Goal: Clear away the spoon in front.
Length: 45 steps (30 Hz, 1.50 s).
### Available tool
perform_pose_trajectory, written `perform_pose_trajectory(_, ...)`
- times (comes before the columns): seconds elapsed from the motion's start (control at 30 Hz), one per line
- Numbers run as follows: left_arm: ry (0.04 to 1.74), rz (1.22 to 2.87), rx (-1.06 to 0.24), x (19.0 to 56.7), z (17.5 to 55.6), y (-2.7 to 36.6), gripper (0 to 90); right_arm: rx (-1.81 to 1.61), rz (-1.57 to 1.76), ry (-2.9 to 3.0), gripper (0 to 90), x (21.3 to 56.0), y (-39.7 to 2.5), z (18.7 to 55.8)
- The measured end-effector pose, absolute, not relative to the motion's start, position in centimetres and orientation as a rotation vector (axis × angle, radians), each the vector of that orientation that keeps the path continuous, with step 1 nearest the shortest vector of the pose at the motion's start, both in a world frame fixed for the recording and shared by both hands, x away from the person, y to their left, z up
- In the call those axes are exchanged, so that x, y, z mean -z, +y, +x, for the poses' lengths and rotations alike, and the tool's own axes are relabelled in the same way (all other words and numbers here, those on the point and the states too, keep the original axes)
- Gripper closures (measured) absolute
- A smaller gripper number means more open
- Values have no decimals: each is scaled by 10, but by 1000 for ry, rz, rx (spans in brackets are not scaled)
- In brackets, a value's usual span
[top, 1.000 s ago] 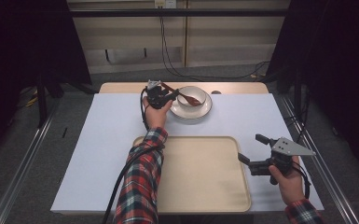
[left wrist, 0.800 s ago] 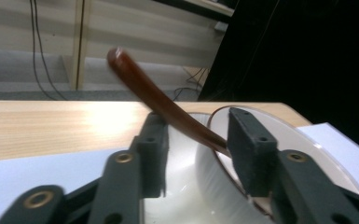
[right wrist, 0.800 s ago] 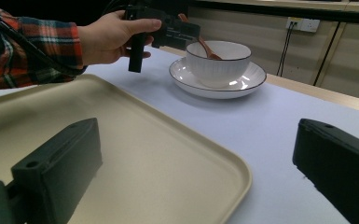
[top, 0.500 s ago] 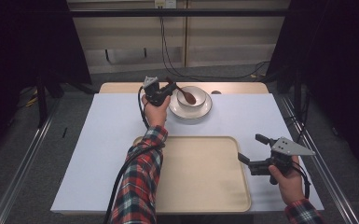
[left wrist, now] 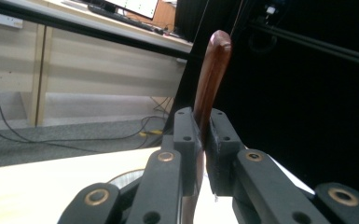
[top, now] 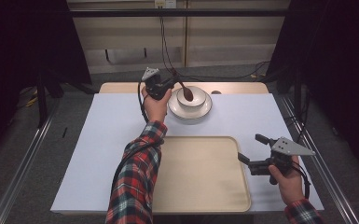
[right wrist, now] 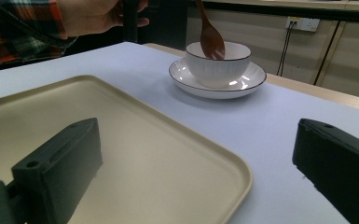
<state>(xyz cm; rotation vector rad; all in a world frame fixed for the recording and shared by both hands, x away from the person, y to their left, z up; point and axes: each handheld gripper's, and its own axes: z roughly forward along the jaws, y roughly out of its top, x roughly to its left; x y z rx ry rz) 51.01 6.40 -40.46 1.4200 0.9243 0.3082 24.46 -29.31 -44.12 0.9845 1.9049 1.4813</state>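
Near the worktop's far edge: your left tongs [top: 168, 85] are clamped on the wooden spoon [top: 185, 91], jaws shut on its handle.
Spoon position: tilted, its scoop dipped into the white bowl [top: 190, 97], which sits on a white plate [top: 189, 108].
Handling: light, stiff, smooth wood; it could pivot in the jaws, so grip mid-handle, as you have it.
Bowl and plate: likely ceramic, fragile; avoid knocking the rim.
Right tongs [top: 252, 152]: open, empty, beside the beige tray [top: 200, 196] at its right edge.
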Motion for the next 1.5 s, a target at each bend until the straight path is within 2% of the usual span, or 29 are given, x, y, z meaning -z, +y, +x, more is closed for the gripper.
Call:
perform_pose_trajectory(0.53, 881, 1433, -275, 372, 493, 92, 840, -1480, 979, 1917, 9, 442, -292, 245)
perform_pose_trajectory(1.5, 824, 1548, -163, 371, 458, 131, 841, -1479, 983, 1924, 11, 443, -290, 245)
